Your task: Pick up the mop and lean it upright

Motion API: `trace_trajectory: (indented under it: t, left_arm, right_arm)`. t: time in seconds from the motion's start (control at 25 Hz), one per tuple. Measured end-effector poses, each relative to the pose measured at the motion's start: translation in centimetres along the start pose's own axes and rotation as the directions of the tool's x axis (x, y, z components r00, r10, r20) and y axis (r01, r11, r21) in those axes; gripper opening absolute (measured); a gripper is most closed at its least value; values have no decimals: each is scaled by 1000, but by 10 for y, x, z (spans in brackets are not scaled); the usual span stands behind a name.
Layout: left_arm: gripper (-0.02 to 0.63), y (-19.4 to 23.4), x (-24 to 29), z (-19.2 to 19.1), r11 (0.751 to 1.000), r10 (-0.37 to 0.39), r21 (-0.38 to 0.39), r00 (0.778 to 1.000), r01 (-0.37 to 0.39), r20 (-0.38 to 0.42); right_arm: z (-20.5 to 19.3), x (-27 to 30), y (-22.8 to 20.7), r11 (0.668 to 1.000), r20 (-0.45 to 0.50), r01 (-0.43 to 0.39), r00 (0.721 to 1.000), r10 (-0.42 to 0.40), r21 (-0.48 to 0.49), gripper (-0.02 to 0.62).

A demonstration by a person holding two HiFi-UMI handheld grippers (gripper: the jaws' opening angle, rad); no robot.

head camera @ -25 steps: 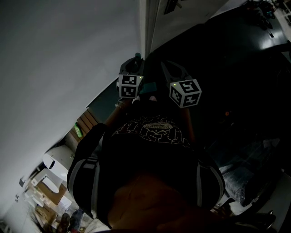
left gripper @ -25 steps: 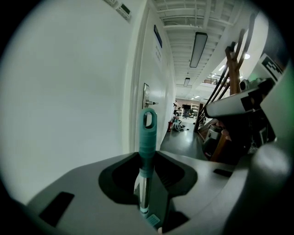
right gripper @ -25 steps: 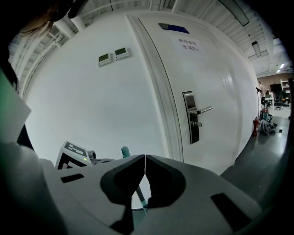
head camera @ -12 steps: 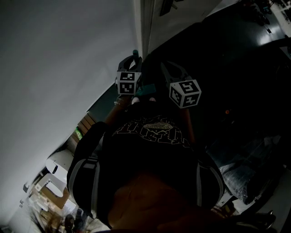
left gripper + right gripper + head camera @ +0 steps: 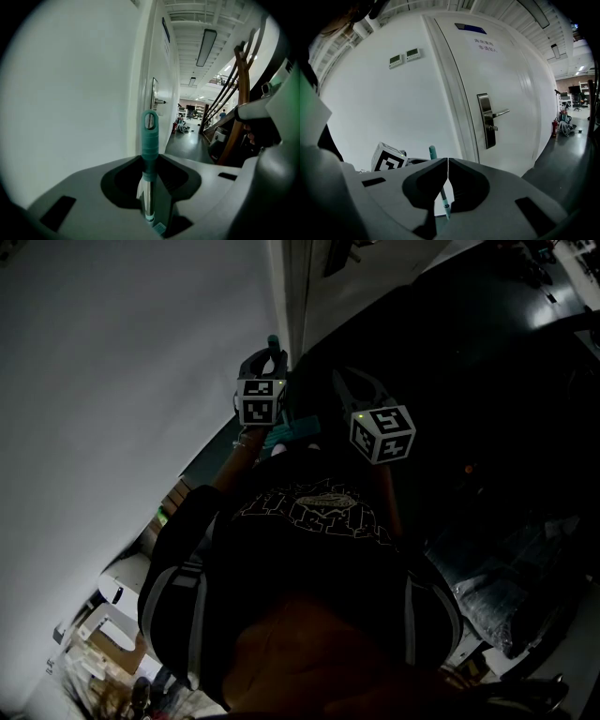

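My left hand-held gripper [image 5: 266,360] is clamped on the mop handle [image 5: 150,140], gripping the shaft below its teal grip. The looped end rises between the jaws, close to the white wall [image 5: 70,93] beside the door [image 5: 506,84]. My right hand-held gripper [image 5: 447,176] is just beside it, jaws pressed together on nothing.

one mop [image 5: 150,138], two claws [image 5: 150,164] [image 5: 448,165], one door [image 5: 506,93].

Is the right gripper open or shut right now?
Shut: the right gripper has its fingers pressed together along one seam, with nothing between them.
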State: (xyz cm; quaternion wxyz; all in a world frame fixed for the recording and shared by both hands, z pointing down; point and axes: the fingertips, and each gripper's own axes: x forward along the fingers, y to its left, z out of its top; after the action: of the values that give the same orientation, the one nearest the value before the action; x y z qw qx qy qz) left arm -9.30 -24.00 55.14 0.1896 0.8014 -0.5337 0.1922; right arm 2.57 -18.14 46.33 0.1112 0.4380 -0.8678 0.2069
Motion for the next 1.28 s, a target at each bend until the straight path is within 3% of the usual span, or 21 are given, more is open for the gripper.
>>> trace_trajectory:
  t: [0.52, 0.88, 1.28]
  left_arm:
    - [149, 20, 51, 15, 1000, -10, 28, 1000, 11, -16]
    - [149, 36, 81, 30, 1000, 2, 5, 1000, -2, -11]
    - [149, 55, 112, 30, 1000, 14, 3, 998, -13, -69]
  right_arm:
    - [-3, 2, -14, 999, -12, 50, 999, -50, 23, 20]
    - [-2, 4, -20, 997, -11, 73, 997, -73, 35, 20]
    - [-2, 4, -28, 994, -22, 97, 995, -97, 42, 20]
